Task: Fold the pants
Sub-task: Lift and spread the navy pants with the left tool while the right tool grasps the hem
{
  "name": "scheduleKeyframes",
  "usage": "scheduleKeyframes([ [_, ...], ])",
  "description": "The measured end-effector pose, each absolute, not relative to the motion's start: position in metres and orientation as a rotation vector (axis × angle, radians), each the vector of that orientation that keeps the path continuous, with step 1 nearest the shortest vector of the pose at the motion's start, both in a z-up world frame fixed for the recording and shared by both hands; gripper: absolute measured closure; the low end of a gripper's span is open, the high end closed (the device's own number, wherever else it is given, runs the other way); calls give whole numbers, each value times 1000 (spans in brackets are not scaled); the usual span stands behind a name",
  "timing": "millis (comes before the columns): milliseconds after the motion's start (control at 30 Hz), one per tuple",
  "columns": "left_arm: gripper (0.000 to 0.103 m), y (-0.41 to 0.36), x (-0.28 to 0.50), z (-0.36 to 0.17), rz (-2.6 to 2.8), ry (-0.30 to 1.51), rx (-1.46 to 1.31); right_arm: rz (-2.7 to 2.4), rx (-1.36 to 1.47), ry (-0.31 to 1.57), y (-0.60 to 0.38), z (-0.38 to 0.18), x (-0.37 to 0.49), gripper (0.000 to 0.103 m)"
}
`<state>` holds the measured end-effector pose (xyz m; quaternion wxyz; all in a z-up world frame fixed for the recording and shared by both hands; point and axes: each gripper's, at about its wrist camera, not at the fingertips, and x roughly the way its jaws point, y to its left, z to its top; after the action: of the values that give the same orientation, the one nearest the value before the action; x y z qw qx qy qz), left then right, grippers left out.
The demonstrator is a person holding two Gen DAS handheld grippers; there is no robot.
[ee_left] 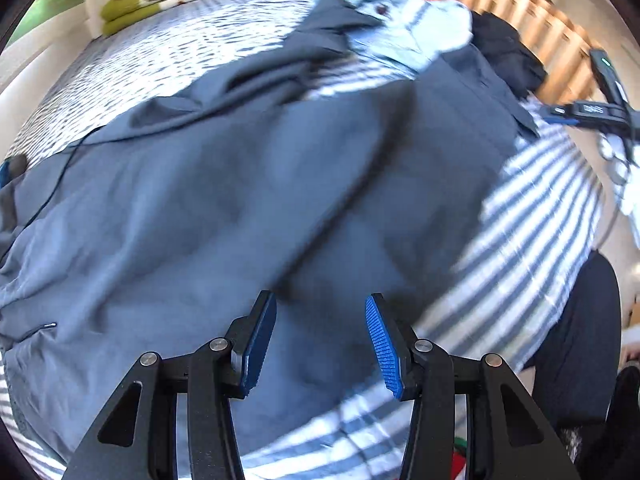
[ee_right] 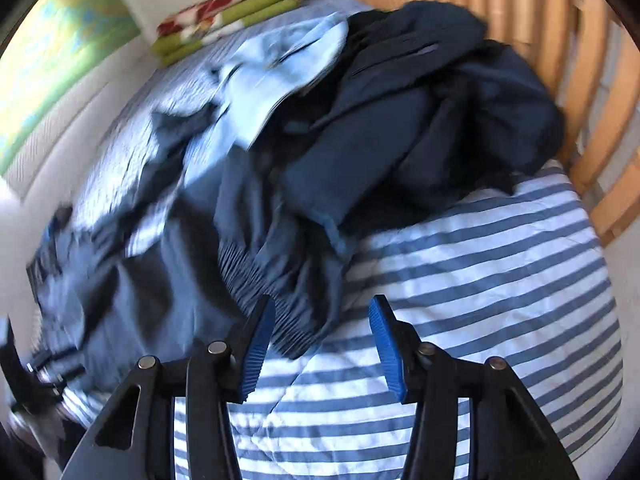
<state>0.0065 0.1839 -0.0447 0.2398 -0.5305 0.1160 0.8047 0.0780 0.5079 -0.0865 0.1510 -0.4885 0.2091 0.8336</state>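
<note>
While the pants lie spread across the middle of my left view, a broad sheet of smooth slate-blue cloth with soft creases, I see their ribbed elastic waistband bunched at lower centre of my right view. They rest on a bed cover of blue and white stripes, lightly quilted. My left claw hangs over the flat cloth with its ridged blue pads apart and nothing between them. My right claw also stands apart, its left pad just at the waistband's edge; whether it touches I cannot tell, and the gap between the pads shows only striped cover. Behind the pants, toward the upper right, sits a heap of dark navy clothes with a pale blue garment beside it. At the top left lies a folded green blanket with red and white print, against a white wall. Slatted pale wood runs along the upper right.
</note>
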Motion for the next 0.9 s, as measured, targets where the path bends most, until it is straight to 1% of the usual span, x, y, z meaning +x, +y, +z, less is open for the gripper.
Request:
scheduleKeyframes([
  [33,51,191,11,-46,2188,342,-1444,2396,-1426,524,499,-90,70,55],
  [100,44,205,18,-49,2172,412,-1415,2370,-1437,415,490,-95,54,55],
  [167,40,224,24,-53,2134,489,-1380,2348,-1459,400,492,-101,41,54],
  [300,40,252,21,-69,2107,622,-1354,2325,-1520,397,501,-112,31,55],
  [333,41,254,18,-68,2111,598,-1342,2330,-1524,418,504,-111,34,62],
  [367,52,255,12,-67,2102,570,-1354,2331,-1534,449,506,-110,35,82],
  [400,69,255,7,-67,2088,530,-1371,2328,-1549,486,509,-108,38,92],
  [433,81,254,2,-66,2084,496,-1385,2331,-1551,518,512,-104,41,99],
  [467,99,252,-2,-63,2086,479,-1396,2341,-1537,543,513,-98,43,99],
  [600,100,242,6,-41,2096,469,-1363,2362,-1426,690,526,-63,73,101],
  [767,100,223,49,4,2050,473,-1263,2374,-1299,914,549,-14,122,101],
  [833,100,219,62,17,2010,451,-1244,2327,-1265,953,557,-1,141,101],
  [867,100,218,68,19,1988,433,-1238,2275,-1260,951,562,1,150,101],
  [900,98,219,71,19,1962,412,-1241,2208,-1269,911,564,0,148,101],
])
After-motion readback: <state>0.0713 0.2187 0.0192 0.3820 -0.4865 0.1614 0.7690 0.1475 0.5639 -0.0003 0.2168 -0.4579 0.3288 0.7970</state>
